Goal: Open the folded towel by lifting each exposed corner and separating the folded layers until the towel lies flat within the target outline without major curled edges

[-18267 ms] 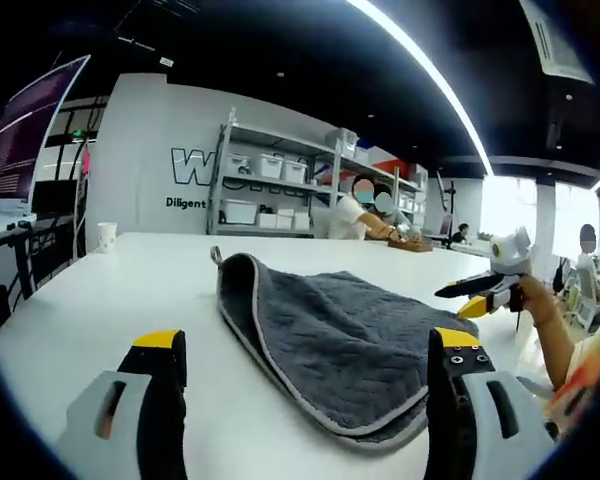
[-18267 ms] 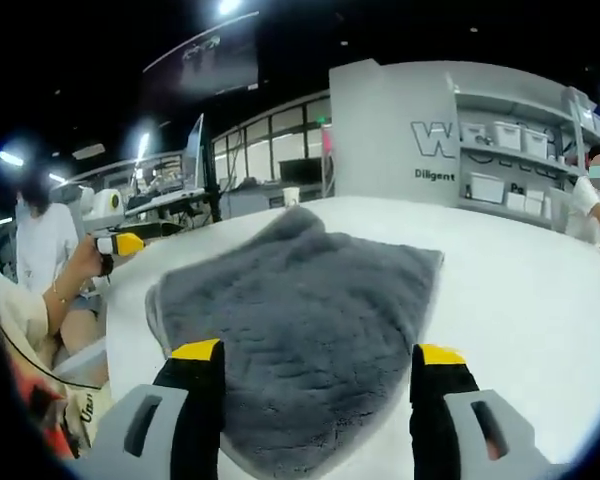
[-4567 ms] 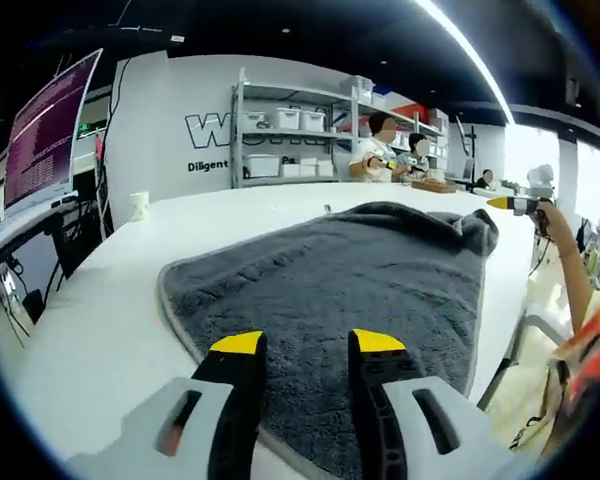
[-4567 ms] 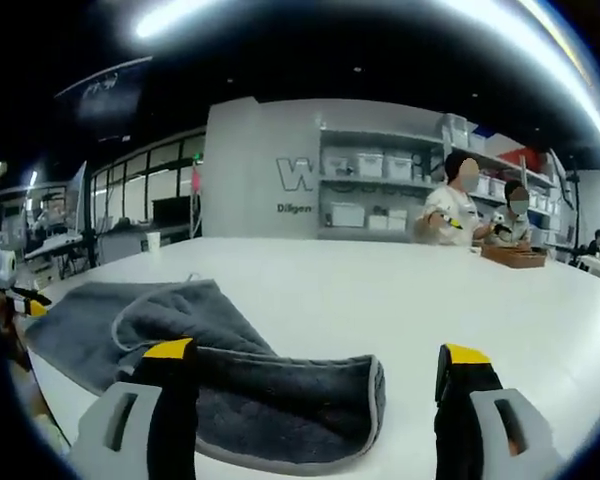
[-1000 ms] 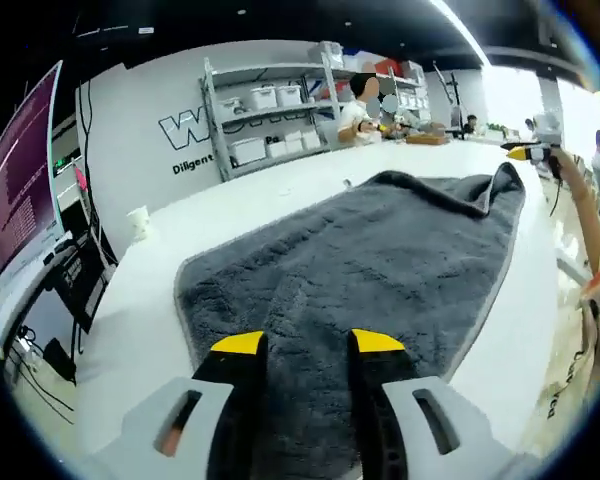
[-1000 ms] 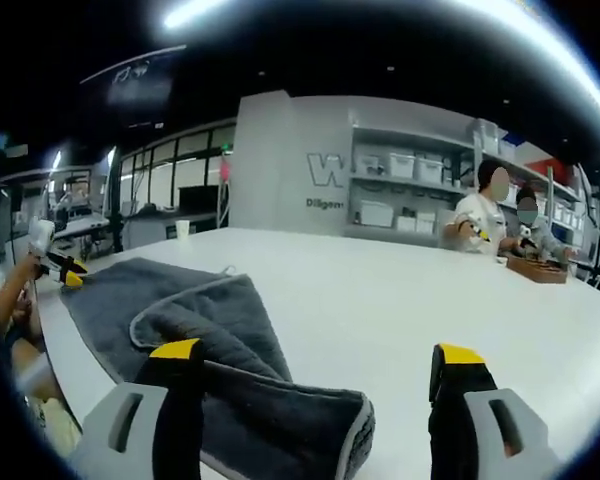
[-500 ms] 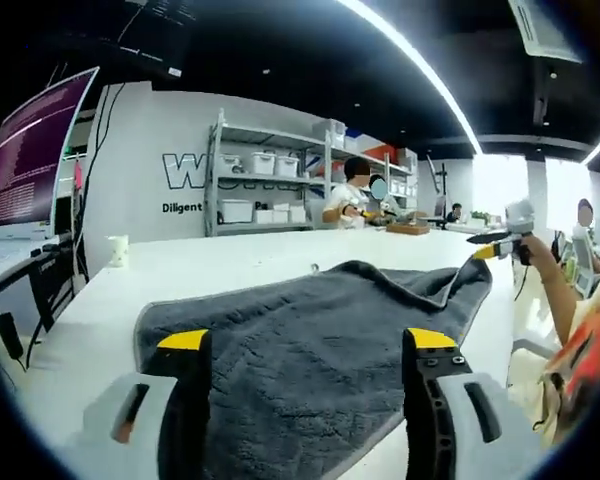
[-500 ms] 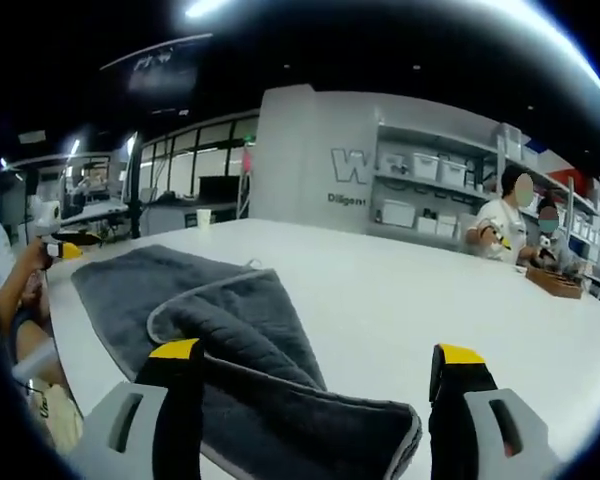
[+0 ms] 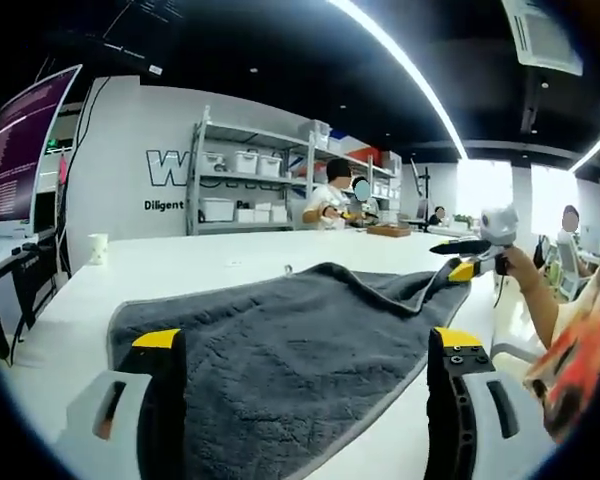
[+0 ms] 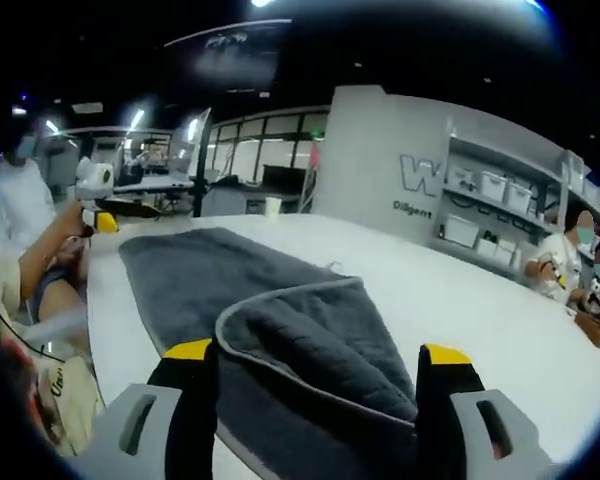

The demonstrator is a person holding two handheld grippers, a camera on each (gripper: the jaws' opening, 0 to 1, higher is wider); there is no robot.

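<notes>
Lying on white table (image 9: 230, 268), grey towel (image 9: 280, 340), shelving (image 9: 255, 190) behind

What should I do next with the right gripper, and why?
Probably lower the open right gripper onto the doubled-over flap of the towel and pinch its pale-trimmed edge to peel it open. That end lies folded on itself, while the rest is spread on the table.
</notes>
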